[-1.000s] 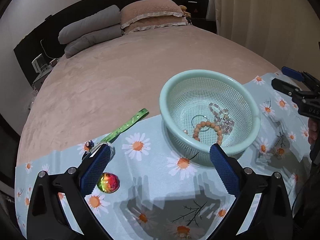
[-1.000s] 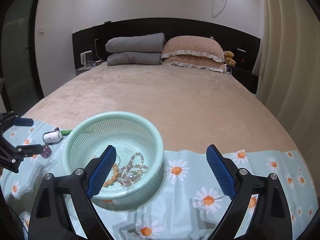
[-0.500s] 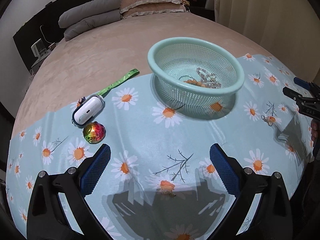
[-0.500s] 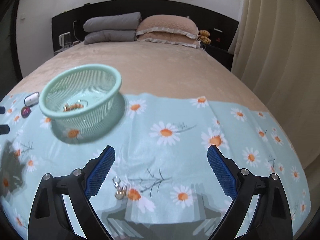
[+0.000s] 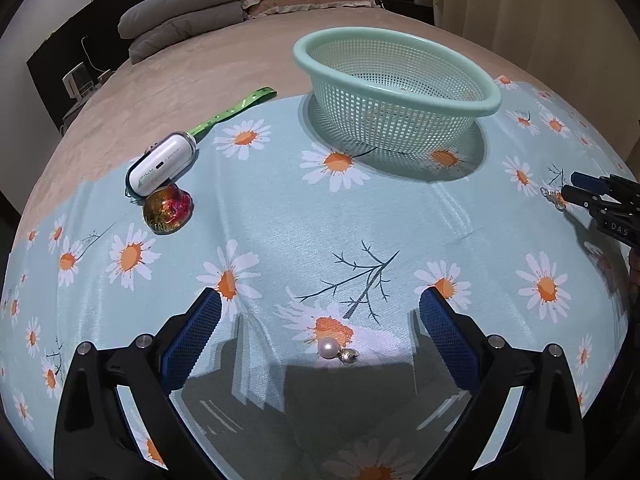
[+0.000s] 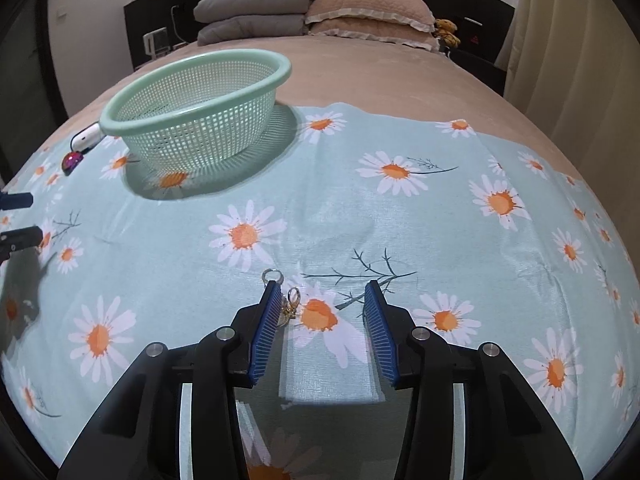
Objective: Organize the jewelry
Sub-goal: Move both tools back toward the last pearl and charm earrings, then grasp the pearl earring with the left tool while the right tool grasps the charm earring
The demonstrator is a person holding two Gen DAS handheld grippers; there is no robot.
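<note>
Daisy cloth [image 5: 280,216] — both grippers low, open.

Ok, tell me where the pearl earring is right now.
In the left wrist view, the pearl earring lies on the daisy-print cloth, between the open fingers of the left hand-held gripper, well short of the mesh basket.

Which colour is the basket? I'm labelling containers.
Mint green basket, clearest in the left wrist view.
</note>
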